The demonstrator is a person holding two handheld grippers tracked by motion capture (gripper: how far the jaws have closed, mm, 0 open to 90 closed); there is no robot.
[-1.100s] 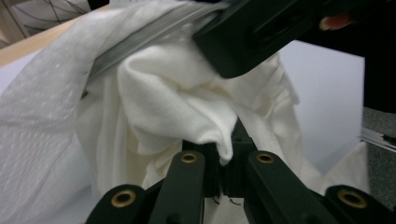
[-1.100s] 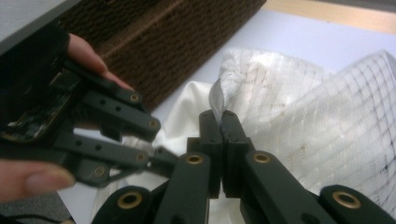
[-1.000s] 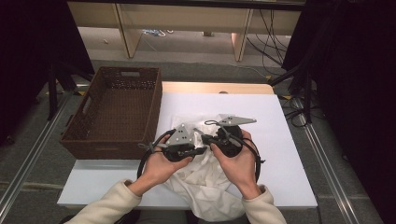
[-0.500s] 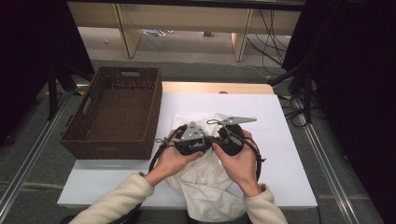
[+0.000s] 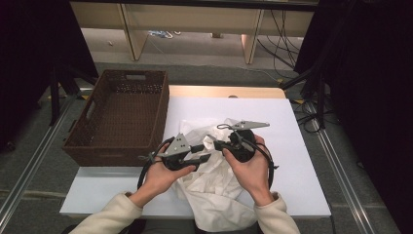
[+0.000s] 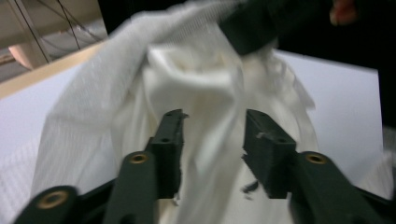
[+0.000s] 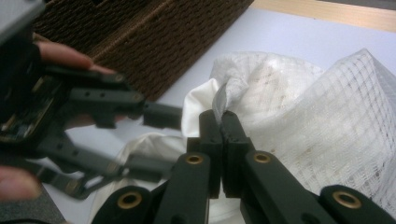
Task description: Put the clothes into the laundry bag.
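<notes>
Sitting at the left of the white table (image 5: 302,146), a brown woven basket (image 5: 122,122) stood apart from the work, its near wall just beside the person's left hand (image 5: 163,178) in the high view. That hand carried the left gripper (image 5: 204,152), whose jaws had just been opening and stood some way apart; in the left gripper view a fold of the white cloth (image 6: 205,102) lay in the gap between the two black jaws, and the pads did not press on it, so nothing was gripped there. The cloth (part plain fabric, part open mesh) (image 5: 214,180) lay crumpled near the front of the table between the two hands, with its lower part hanging over the near edge between the person's pale sleeves. Further right, the right hand (image 5: 253,168) carried the right gripper (image 5: 217,143), pointed toward the left one. In the right gripper view its jaws were pressed together on a small pinched ridge of the cloth (image 7: 261,102), which rose in a peak just above the tips, while the left gripper (image 7: 161,114) showed blurred close by with the basket (image 7: 154,42) behind it. The two grippers' tips were near each other over the cloth.
</notes>
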